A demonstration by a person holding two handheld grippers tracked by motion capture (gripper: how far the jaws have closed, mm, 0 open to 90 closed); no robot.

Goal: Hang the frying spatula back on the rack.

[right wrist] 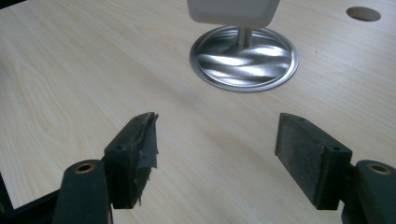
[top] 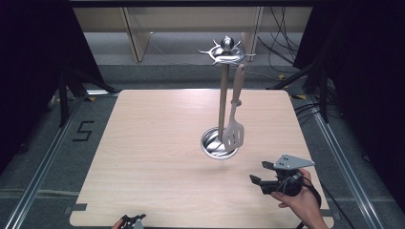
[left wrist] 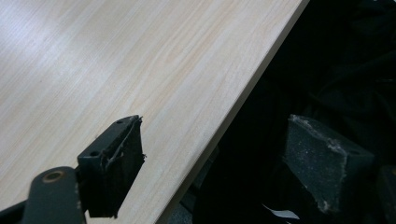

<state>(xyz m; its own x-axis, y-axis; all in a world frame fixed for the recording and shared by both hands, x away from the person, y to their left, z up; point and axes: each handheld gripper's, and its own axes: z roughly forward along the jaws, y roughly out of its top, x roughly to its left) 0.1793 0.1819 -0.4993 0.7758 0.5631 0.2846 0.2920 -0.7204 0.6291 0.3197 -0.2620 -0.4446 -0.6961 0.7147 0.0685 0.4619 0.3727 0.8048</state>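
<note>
Currently the right gripper (top: 261,177), jaws apart and empty, sits near-right of the upright hanging spatula (top: 234,125); left gripper (top: 131,222), jaws also apart, lies farther off.

1. The utensil stand (top: 222,95) rises upright from its round base (top: 218,143), which sits on the desk (top: 157,143) slightly toward 3 o'clock of the middle.
2. A slotted spatula (top: 234,121) hangs from the stand's top ring, just at 3 o'clock of the pole, its blade over the base.
3. The right claw (top: 261,174) is above the desk near the 5 o'clock corner, at 5 o'clock of the base and apart from it.
4. The left claw (top: 133,222) is at the desk's 6 o'clock edge, toward 7 o'clock, straddling that edge.
</note>
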